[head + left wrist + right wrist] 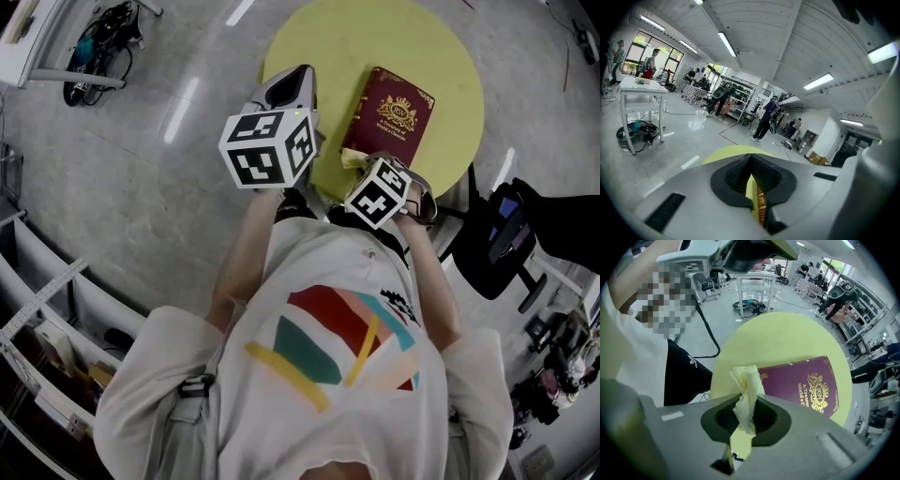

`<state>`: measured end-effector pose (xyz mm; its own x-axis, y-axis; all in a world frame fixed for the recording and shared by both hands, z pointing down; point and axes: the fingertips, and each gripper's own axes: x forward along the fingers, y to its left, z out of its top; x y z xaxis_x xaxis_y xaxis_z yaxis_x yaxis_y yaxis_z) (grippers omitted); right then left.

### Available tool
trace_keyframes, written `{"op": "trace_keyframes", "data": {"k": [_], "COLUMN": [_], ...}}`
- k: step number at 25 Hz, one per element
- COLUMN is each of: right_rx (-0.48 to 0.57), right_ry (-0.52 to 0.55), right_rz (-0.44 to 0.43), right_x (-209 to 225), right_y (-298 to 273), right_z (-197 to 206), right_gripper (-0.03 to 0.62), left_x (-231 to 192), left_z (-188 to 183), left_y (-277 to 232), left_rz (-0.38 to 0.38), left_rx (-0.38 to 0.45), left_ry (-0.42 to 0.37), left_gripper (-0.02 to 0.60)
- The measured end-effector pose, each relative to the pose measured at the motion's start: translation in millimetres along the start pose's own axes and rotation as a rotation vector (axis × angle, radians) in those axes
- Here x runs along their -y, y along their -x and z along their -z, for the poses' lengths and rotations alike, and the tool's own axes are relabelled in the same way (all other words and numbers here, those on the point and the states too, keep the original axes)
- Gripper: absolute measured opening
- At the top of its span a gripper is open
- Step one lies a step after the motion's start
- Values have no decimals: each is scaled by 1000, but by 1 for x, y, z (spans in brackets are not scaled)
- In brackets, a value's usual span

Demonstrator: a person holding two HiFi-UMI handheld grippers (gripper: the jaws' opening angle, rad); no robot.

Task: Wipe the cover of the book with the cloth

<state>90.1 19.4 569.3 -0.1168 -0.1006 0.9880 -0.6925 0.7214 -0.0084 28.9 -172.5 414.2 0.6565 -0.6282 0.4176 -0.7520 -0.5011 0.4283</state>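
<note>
A maroon book (389, 117) with a gold crest lies closed on the round yellow table (431, 47), its cover up. My right gripper (366, 169) points down over the book's near corner and is shut on a pale yellow cloth (354, 159). In the right gripper view the cloth (744, 394) sticks out crumpled between the jaws, above the book (801, 385) and the table (778, 333). My left gripper (291, 86) hovers over the table's left edge, apart from the book. It is shut with nothing in it (752, 187); only a sliver of table and book shows through the slit.
A black chair (506, 239) stands right of the table. Cables and a bag (94, 47) lie on the floor at the upper left, under a white table (640, 86). Shelving (37, 309) runs along the left. Several people stand far off across the hall (766, 119).
</note>
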Motion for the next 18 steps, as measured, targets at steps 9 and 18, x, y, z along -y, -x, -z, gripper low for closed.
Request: {"op": "trace_keyframes", "data": {"k": [9, 18], "right_rx": [-11, 106], "right_ry": [-37, -37], "right_rz": [-6, 63], "right_x": [0, 47], "right_y": [2, 19], "right_z": [6, -18], "right_gripper": [29, 29], "left_x": [3, -7], "left_z": [0, 0], "left_y": [-4, -6], "left_rz": [22, 15], "left_rx": [-4, 4], "left_ry": [15, 34], "left_gripper": [15, 15]}}
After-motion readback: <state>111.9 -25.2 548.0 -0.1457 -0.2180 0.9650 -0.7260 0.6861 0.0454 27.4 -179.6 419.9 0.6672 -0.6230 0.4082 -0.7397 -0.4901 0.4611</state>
